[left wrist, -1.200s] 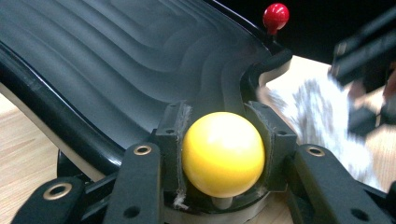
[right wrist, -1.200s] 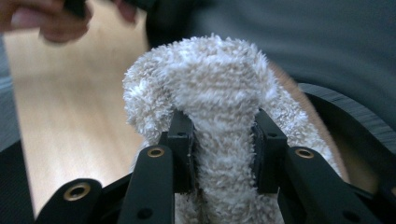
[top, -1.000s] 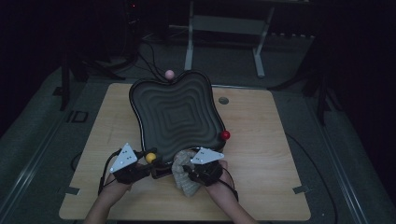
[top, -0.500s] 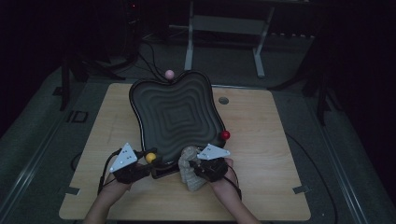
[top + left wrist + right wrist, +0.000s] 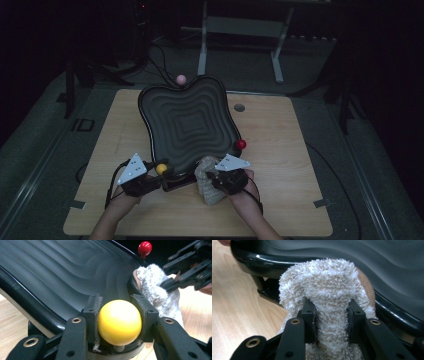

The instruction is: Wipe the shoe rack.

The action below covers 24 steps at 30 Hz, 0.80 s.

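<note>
Dim room, pale wooden table [image 5: 280, 150]: the left gripper [image 5: 119, 315] pinches the yellow knob [image 5: 119, 322] at the near rim of the black wavy tray [image 5: 190, 125], while the right gripper [image 5: 331, 315] squeezes a fluffy cloth [image 5: 329, 282] against that rim, so hard wiping could tilt the tray or pull the cloth loose.

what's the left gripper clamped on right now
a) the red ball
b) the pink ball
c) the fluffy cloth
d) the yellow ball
d: in the left gripper view the left gripper has its pads pressed on either side of the yellow ball at the near rim of the black tray.
</note>
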### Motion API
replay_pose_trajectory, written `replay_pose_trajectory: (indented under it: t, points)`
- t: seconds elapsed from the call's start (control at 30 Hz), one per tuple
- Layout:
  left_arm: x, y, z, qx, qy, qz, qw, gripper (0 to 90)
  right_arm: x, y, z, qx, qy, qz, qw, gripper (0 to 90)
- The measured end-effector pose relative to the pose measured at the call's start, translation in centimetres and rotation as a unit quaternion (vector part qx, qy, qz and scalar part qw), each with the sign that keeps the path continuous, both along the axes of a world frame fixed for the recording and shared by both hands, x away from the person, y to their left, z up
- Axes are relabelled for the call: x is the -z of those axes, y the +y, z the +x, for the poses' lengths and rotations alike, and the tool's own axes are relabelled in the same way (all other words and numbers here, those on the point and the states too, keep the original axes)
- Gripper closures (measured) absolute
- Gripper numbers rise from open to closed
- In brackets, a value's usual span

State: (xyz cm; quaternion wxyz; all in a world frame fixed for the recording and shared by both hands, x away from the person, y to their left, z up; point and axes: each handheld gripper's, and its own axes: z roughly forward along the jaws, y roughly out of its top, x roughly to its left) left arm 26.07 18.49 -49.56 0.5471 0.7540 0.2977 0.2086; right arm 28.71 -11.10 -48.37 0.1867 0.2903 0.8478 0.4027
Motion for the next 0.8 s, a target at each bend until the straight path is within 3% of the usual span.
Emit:
replay_pose_trajectory:
  t: [0.03, 0.07, 0.17, 0.23, 0.43, 0.63, 0.8]
  points:
    - [0.0, 0.0, 0.0, -0.001, -0.001, -0.001, 1.0, 59.8, -0.9, -0.4, -0.3, 0.006, -0.021, -0.001, 0.9998, 66.4]
    - [0.0, 0.0, 0.0, -0.001, -0.001, -0.002, 1.0, 59.8, -1.0, -0.7, -0.2, 0.009, -0.023, -0.001, 0.9997, 66.4]
    - [0.0, 0.0, 0.0, 0.0, 0.0, 0.001, 1.0, 59.8, -0.2, -1.3, 0.1, 0.01, -0.007, 0.001, 0.9999, 66.6]
    - [0.0, 0.0, 0.0, -0.001, -0.001, 0.0, 1.0, 59.8, 0.6, -1.2, 0.1, 0.009, 0.006, -0.013, 0.9999, 66.4]
    - [0.0, 0.0, 0.0, -0.001, 0.0, -0.001, 1.0, 59.8, -0.7, -2.1, -0.4, 0.02, -0.014, -0.003, 0.9997, 66.5]
    - [0.0, 0.0, 0.0, 0.0, 0.0, -0.001, 1.0, 59.8, 0.8, -2.4, -0.2, 0.019, 0.013, -0.015, 0.9996, 66.4]
    - [0.1, 0.0, 0.0, 0.0, 0.0, -0.003, 1.0, 59.7, -0.3, -3.0, -0.7, 0.027, -0.007, -0.01, 0.9996, 66.4]
